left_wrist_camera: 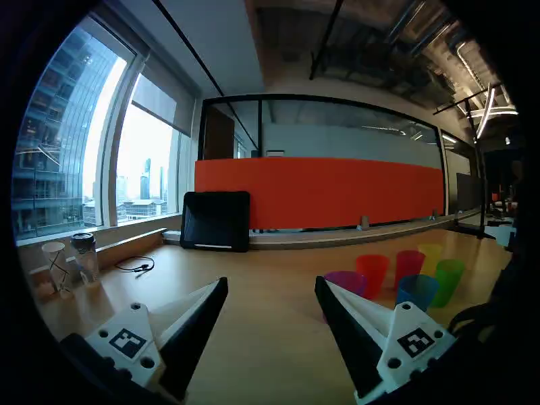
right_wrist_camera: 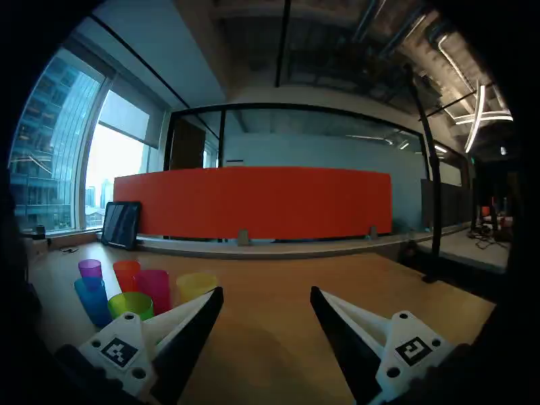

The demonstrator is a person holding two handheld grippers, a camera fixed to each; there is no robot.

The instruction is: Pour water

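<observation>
While left claw (left_wrist_camera: 270,282) and right claw (right_wrist_camera: 265,291) hang spread, empty, above the bench (left_wrist_camera: 270,260), go for an edge cup: the coloured cups (left_wrist_camera: 372,270) stand tightly bunched

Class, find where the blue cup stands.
In the left gripper view, the blue cup stands right of centre, between the purple cup and green cup.

The worktop (left_wrist_camera: 270,364) looks like pale wood, smooth with a soft sheen. The cups (left_wrist_camera: 372,268) on it are translucent coloured plastic, lightly glossy. The left tool (left_wrist_camera: 270,279) and right tool (right_wrist_camera: 266,289) are matt white plastic with black inner faces. The orange panel (left_wrist_camera: 317,192) along the worktop's far edge is matt.
</observation>
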